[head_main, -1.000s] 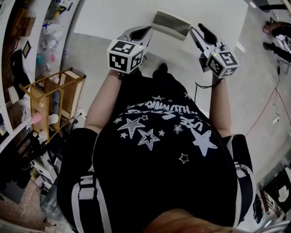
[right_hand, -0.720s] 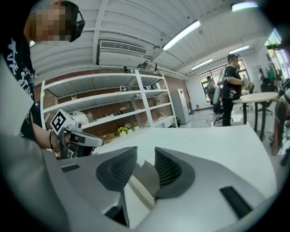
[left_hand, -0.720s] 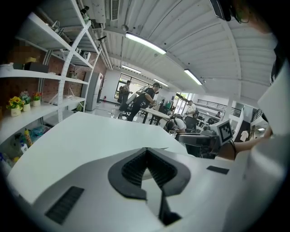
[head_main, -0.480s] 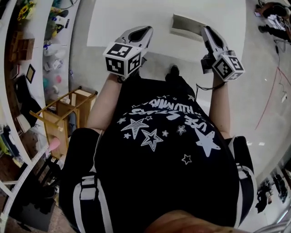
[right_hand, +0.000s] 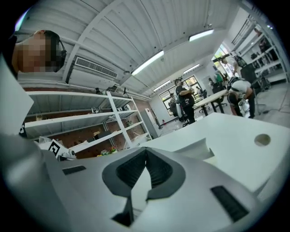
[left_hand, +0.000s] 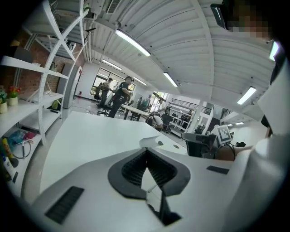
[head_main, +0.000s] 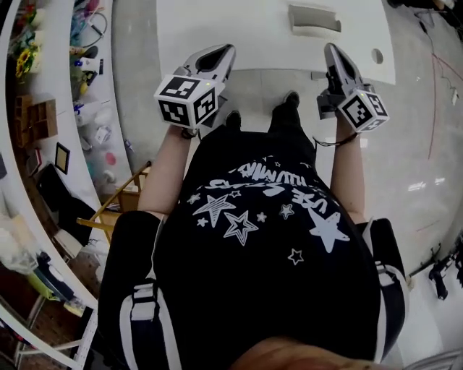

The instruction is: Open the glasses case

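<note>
The glasses case (head_main: 315, 18), pale grey, lies on the white table (head_main: 239, 29) at the top of the head view, and its lid looks raised. Both grippers hang in the air short of the table edge, apart from the case. My left gripper (head_main: 221, 52) has its jaws together with nothing between them. My right gripper (head_main: 333, 49) is shut and empty as well. The case (left_hand: 152, 142) shows small beyond the jaw tips in the left gripper view. In the right gripper view the case (right_hand: 197, 149) sits on the table just past the tips.
A round hole (head_main: 377, 56) pierces the table right of the case. White shelves (head_main: 43, 108) with small items run along the left, with a wooden stool (head_main: 119, 209) beside them. The person's shoes (head_main: 289, 101) stand below the table edge. Other people stand far off (left_hand: 120, 93).
Both grippers have drawn back from the case, which now lies farther up the head view. The right gripper's jaws have closed with nothing in them.
</note>
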Demonstrator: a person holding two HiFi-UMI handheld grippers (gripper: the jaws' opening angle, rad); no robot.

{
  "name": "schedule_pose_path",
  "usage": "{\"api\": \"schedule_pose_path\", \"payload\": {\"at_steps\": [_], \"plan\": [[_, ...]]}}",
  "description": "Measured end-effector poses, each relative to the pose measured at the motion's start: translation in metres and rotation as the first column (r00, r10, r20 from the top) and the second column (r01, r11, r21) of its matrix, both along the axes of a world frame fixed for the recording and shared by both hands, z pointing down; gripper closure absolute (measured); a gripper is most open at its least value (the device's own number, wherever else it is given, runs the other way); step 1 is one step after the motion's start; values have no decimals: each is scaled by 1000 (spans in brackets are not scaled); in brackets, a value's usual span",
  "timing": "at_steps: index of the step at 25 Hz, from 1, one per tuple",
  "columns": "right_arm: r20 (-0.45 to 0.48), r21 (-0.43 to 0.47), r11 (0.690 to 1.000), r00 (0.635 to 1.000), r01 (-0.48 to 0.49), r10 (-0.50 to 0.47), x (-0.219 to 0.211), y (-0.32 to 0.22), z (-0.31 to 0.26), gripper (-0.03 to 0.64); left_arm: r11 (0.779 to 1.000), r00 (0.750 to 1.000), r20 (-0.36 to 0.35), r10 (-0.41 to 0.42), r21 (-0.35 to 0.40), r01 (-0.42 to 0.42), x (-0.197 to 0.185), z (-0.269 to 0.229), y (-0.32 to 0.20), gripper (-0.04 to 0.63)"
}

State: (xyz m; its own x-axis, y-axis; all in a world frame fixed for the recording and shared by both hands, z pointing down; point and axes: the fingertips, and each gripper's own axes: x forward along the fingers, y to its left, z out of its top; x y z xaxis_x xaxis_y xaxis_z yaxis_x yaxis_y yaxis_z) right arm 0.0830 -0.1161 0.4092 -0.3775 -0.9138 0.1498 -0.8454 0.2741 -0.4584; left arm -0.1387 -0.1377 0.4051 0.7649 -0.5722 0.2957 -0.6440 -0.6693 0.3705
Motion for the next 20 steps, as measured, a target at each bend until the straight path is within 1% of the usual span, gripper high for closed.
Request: {"api": "schedule_pose_path", "payload": {"at_steps": [3,6,8,11,13,16,20], "plan": [[-1,5,997,997,-79,79,-5,35,-3,609,998,998,-19,68,-7,-68,0,1,10,583],[-46,-7,995,994,-98,98,-1,65,-2,609,995,994,-42,97,-21,-98,2,2,21,583],[-61,-30,993,991,-118,116,7,78,2,609,993,992,-56,111,-31,-113,7,4,28,583],[-39,-68,985,987,-159,156,15,92,9,609,989,988,-75,134,-45,-138,18,7,38,583],[-33,-79,984,987,-158,155,10,98,16,609,987,985,-78,152,-48,-156,24,9,48,583],[-50,-89,987,991,-130,126,-2,109,26,609,984,983,-71,169,-39,-172,33,9,65,583],[-111,-79,992,990,-97,88,-16,140,27,609,983,981,-75,177,-25,-179,42,1,96,583]]}}
